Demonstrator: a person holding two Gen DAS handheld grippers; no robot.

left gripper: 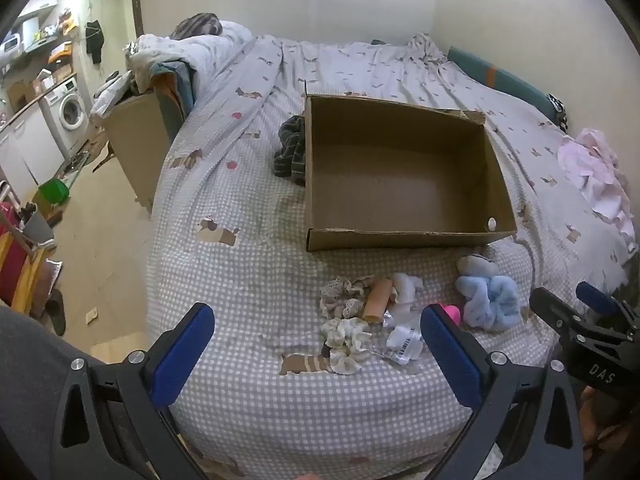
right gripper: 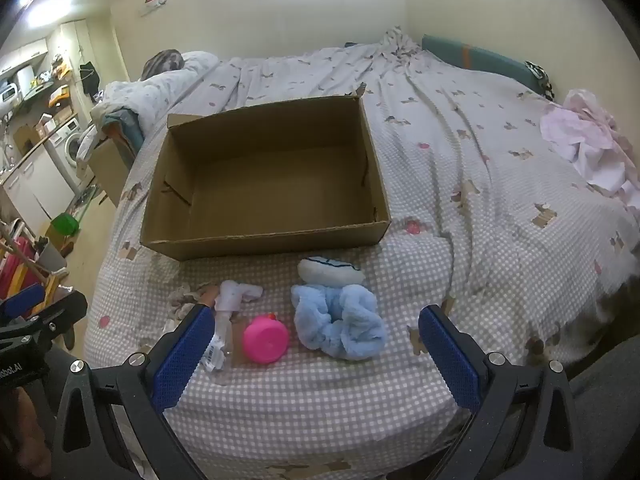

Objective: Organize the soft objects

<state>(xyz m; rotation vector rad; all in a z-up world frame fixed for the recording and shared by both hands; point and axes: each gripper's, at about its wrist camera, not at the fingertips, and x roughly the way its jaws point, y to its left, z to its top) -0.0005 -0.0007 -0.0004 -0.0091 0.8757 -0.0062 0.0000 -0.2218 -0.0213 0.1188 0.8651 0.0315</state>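
Cardboard formed the open box [left gripper: 404,172] that sat on the gingham bedspread [left gripper: 248,272], its floor bare, with a dark striped cloth [left gripper: 291,151] bunched against its far-left outer wall. Between the box and the two grippers lay the soft things: a fluffy blue scrunchie [right gripper: 340,326] with a white-and-blue plush piece [right gripper: 330,271] touching its far edge, a pink plastic cup [right gripper: 266,338] on its side just left of the scrunchie, and further left a beige lace scrunchie [left gripper: 344,296], a cream scrunchie [left gripper: 348,342], a cardboard tube [left gripper: 378,298] and crumpled clear packaging with a barcode label [left gripper: 402,342]. The left gripper [left gripper: 316,356] hung above the bed's near edge, jaws wide apart and holding nothing — the cream scrunchie lay just ahead, between its fingers' lines. The right gripper [right gripper: 318,354] was likewise spread and empty, the cup and blue scrunchie framed just beyond its blue pads [right gripper: 450,360]. Pale pink clothes [right gripper: 588,148] lay heaped well off to the right.
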